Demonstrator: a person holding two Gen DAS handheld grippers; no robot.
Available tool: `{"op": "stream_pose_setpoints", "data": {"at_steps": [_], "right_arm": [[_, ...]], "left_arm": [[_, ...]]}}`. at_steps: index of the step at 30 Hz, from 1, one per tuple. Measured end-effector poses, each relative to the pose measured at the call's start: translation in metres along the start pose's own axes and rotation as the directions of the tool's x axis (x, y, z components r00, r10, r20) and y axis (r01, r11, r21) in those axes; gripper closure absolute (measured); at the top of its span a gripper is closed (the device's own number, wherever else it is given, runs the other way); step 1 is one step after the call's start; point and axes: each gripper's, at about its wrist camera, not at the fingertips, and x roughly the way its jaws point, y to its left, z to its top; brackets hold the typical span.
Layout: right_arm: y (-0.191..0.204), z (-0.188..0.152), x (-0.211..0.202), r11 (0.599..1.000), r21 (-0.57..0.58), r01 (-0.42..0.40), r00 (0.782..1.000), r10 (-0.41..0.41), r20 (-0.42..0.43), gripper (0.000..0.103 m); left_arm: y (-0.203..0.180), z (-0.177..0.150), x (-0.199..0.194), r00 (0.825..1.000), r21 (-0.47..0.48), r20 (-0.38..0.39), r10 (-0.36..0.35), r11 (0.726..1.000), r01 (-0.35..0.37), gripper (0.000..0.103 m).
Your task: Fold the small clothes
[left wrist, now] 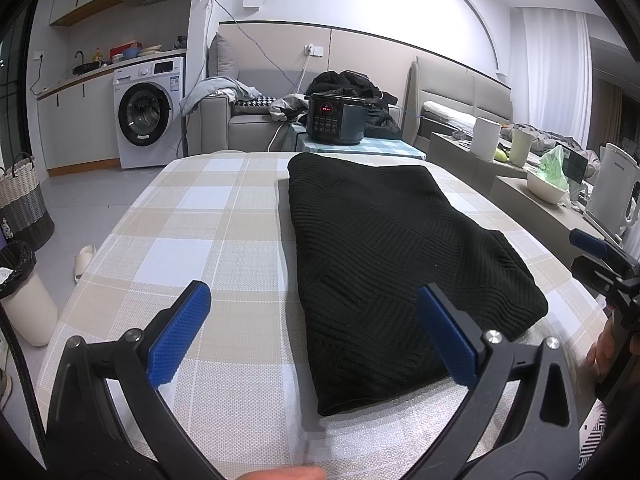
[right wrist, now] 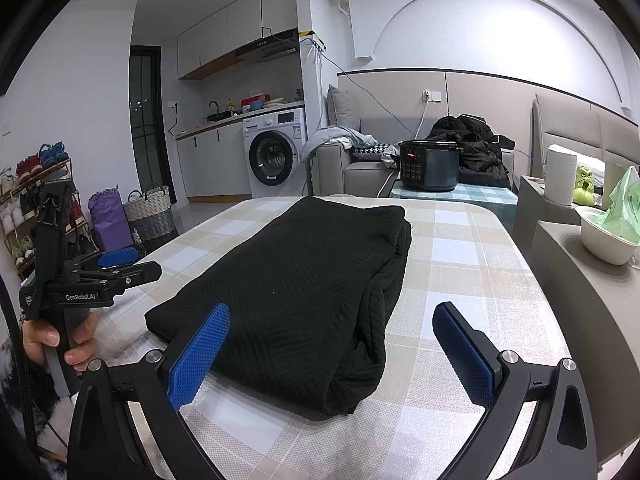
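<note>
A black ribbed knit garment (left wrist: 392,256) lies folded into a long strip on the checked table (left wrist: 192,216). It also shows in the right wrist view (right wrist: 304,288). My left gripper (left wrist: 316,312) is open and empty, held just above the strip's near end, its right pad over the cloth. My right gripper (right wrist: 332,336) is open and empty, held over the strip's near right corner. The left gripper also shows at the left of the right wrist view (right wrist: 116,264), and the right gripper shows at the right edge of the left wrist view (left wrist: 596,256).
A dark electric cooker (left wrist: 336,120) stands on a small table beyond the far edge. A side counter with a paper roll (left wrist: 484,138), a white bowl (right wrist: 604,232) and a kettle (left wrist: 612,184) runs along the right. Baskets (right wrist: 148,212) and a shoe rack stand on the floor at left.
</note>
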Motion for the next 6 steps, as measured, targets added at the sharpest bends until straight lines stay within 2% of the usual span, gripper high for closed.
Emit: {"op": "stream_pose_setpoints", "data": {"at_steps": [6], "right_arm": [[0.0, 0.0, -0.0005, 1.0, 0.001, 0.0, 1.0, 0.0, 0.0, 0.0]], "left_arm": [[-0.0002, 0.0011, -0.0007, 1.0, -0.004, -0.003, 0.0, 1.0, 0.0, 0.001]]}}
